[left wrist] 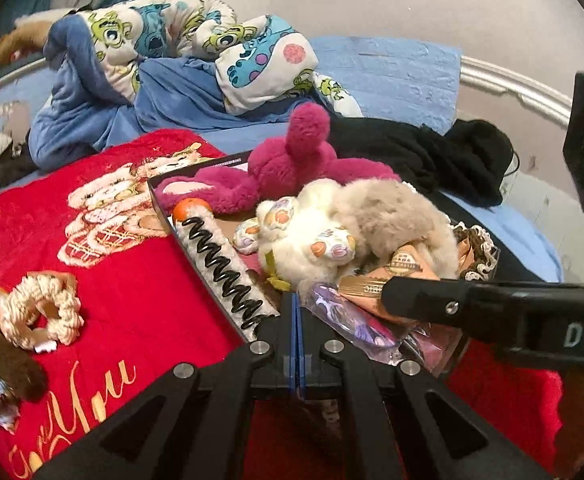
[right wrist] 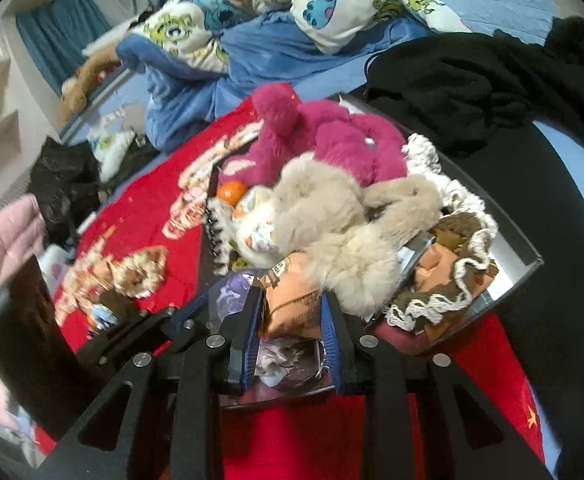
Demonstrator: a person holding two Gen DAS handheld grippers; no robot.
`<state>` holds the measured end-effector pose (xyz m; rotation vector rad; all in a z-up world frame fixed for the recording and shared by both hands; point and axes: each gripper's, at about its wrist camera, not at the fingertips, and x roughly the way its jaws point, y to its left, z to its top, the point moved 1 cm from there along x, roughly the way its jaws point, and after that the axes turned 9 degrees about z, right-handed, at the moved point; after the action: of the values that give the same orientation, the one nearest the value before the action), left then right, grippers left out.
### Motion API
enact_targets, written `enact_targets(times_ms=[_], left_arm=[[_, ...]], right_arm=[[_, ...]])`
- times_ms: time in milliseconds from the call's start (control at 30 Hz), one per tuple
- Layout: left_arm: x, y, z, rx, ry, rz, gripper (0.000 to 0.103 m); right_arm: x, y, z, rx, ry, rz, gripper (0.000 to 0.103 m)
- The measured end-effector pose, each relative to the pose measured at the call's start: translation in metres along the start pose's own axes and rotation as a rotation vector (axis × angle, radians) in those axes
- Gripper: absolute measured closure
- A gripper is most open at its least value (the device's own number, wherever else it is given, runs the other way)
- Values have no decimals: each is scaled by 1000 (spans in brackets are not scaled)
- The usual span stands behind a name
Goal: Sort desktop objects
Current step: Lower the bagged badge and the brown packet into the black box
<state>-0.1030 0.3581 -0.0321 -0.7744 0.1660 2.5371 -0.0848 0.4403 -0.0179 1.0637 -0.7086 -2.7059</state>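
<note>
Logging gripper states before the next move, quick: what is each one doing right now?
Left gripper: shut, nothing between its fingers.
Right gripper: fingers either side of the orange snack packet; firm grip cannot be told.

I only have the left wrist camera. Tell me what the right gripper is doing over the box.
Observer: The right gripper has its fingers apart, one on each side of the orange snack packet. Whether they pinch it, I cannot tell.
Operator: Check past the far left edge of the red blanket.
Observer: A crumpled black plastic bag lies there, just off the red blanket.
Operator: Say who holds my gripper.
Observer: A hand in a pink sleeve is at the left edge of the right wrist view.
</note>
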Motion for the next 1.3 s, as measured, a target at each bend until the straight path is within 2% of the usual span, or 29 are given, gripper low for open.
enact_targets(times_ms=[433, 1000, 1167, 1300], left_arm=[[-6, -6, -4, 17, -35, 21, 103], [-9, -9, -5, 29, -50, 37, 102], [-13, -13, -6, 50, -59, 74, 89], [-16, -18, -7, 78, -62, 57, 70]], right_arm=[[-3, -1, -6, -2, -8, -16, 75], [-6, -5, -13, 62, -52, -9, 75], [-8, -3, -13, 56, -52, -15, 75], [-9, -5, -12, 62, -61, -11, 75]])
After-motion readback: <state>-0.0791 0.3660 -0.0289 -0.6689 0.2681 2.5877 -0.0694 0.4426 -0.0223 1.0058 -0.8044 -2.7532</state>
